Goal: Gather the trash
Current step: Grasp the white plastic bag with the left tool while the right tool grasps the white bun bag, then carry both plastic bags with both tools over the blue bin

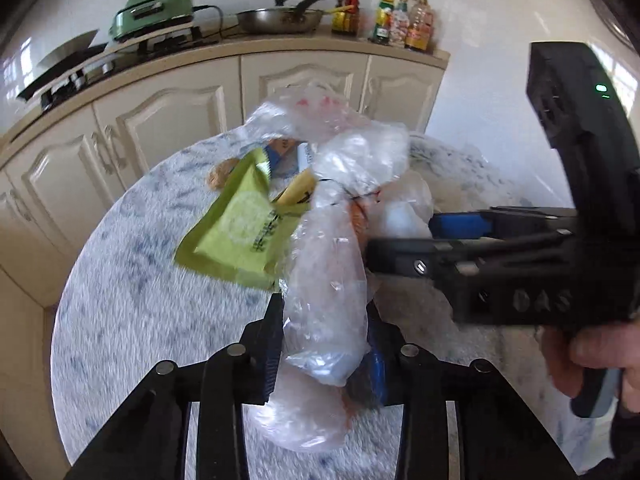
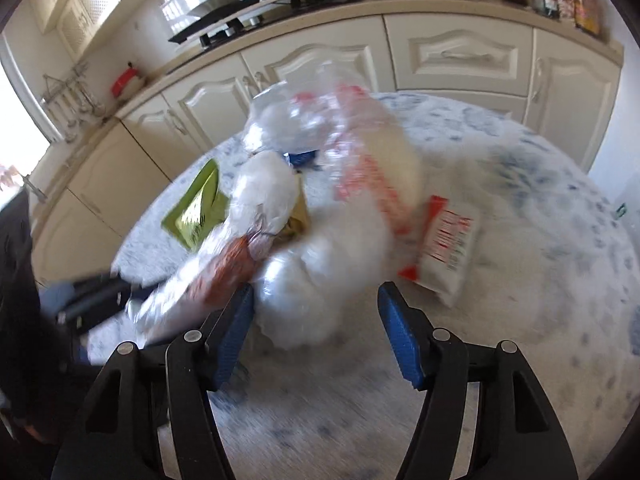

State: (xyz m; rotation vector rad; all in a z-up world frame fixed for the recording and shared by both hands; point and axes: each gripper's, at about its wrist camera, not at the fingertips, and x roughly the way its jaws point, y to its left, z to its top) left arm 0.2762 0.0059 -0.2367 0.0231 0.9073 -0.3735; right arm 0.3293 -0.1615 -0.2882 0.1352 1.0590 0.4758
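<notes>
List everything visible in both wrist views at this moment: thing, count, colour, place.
Crumpled clear plastic bag: one, transparent, table centre, between left pads.
Green foil wrapper: one, yellow-green, left of bag.
Red-and-white snack packet: one, right of bag.
Round marbled table: one, white-grey.
Green electric cooker: one, counter.
Steel pan: one, counter.
Bottles: several, counter's right end.
Left gripper: closed on bag.
Right gripper: open, bag's edge between fingers.

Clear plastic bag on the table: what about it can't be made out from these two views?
- Bag contents: the clear plastic bag is crumpled and glaring in the left wrist view, motion-blurred in the right.
- Bag's lower end: hidden behind the left gripper.
- Print on the green packet: too small, partly covered by the bag.
</notes>
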